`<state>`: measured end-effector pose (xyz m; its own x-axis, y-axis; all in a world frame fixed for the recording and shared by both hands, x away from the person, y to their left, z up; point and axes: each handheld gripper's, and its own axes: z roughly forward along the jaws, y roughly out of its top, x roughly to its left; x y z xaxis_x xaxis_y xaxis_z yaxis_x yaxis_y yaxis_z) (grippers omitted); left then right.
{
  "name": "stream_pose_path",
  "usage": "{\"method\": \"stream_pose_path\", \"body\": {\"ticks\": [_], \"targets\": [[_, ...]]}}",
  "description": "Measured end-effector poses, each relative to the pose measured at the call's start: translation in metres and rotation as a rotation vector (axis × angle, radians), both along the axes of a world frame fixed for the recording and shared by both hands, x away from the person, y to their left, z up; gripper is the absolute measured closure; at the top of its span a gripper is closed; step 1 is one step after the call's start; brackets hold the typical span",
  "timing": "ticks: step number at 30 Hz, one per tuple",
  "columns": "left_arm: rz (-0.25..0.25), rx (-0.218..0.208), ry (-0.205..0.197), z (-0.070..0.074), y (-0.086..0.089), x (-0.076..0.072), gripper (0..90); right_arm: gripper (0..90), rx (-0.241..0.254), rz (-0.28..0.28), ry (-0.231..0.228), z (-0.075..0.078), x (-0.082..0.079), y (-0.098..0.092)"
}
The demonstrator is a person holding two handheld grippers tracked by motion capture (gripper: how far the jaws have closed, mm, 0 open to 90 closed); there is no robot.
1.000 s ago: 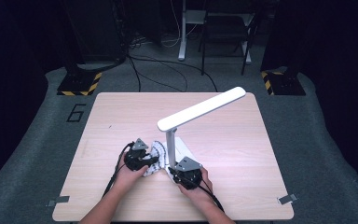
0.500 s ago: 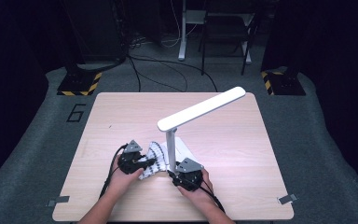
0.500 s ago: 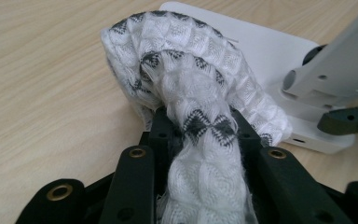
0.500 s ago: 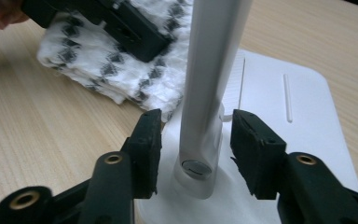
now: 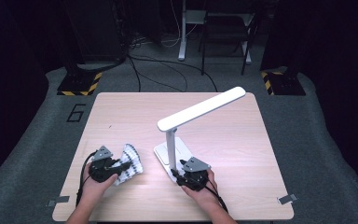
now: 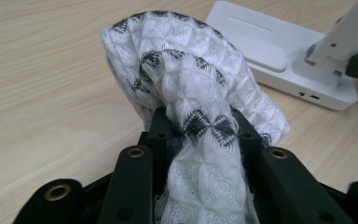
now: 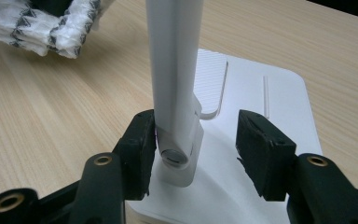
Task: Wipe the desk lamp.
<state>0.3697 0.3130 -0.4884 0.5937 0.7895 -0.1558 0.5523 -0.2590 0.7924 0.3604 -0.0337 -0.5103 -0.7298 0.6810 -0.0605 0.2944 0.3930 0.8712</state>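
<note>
In the high view, nearest the table's front edge, the right gripper (image 5: 182, 176) sits at approx 6 o'clock from table centre, held by the right hand (image 5: 201, 192), w/ its tip at the foot of the desk lamp (image 5: 200, 108). In the right gripper view its jaws stand apart and have just been opening: the lamp's upright post (image 7: 175, 60) is between them, the left pad (image 7: 140, 149) right against the hinge at the post's foot, the right pad (image 7: 260, 149) clear of it w/ a gap, so no clamp on the post. At approx 8 o'clock from table centre is the left gripper (image 5: 121, 166) in the left hand (image 5: 93, 184); its jaws are clamped on a white knitted cloth w/ dark diamond pattern (image 5: 129, 161), which bunches out past the tips toward the lamp, resting on the wood. The left gripper view shows the cloth (image 6: 196, 107) squeezed between both jaws, folded over itself ahead of them; the jaws have eased open a little but the pads press on the fabric. Cloth and lamp base (image 5: 181, 150) are near, not touching, approx 9 o'clock from the base. Farther out, the lamp's head slants up toward 1 o'clock over the wooden table (image 5: 121, 116). Beyond the table: dark floor w/ cables (image 5: 168, 79), a yellow-black striped foot (image 5: 79, 86) at approx 10 o'clock.
</note>
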Motion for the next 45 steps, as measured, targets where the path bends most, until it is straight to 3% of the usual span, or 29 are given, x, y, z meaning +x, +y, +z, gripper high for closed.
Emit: {"method": "stream_pose_path", "body": {"ticks": [4,7,9,17,27,33,37,38,45], "targets": [[0.061,-0.003,0.018,-0.007,0.014,0.0,67.5,47.3,-0.017,0.007,-0.016,-0.001,0.001,0.001],[0.093,0.026,0.035,-0.015,0.019,0.004,67.4,47.0,-0.006,-0.004,-0.007,-0.001,0.0,0.001],[0.099,0.067,0.051,-0.022,0.019,0.007,67.0,46.9,-0.004,-0.004,-0.019,-0.002,0.001,-0.001],[0.092,0.069,0.081,-0.03,0.015,0.009,60.8,46.3,-0.007,-0.007,-0.018,-0.002,0.001,-0.002],[0.1,0.079,0.041,-0.034,0.013,0.009,53.2,45.8,0.004,-0.013,-0.006,-0.003,0.001,-0.002],[0.086,0.091,0.044,-0.034,0.011,0.008,38.7,45.6,0.007,-0.009,0.003,-0.003,0.001,-0.002],[0.082,0.08,0.057,-0.032,0.01,0.008,32.9,45.4,0.007,-0.007,0.003,-0.003,0.002,-0.003],[0.095,0.075,0.039,-0.032,0.01,0.007,31.4,45.3,0.01,-0.01,0.007,-0.004,0.002,-0.003],[0.094,0.046,0.025,-0.025,0.011,0.005,24.9,44.3,0.019,-0.011,0.016,-0.004,0.003,-0.003]]}}
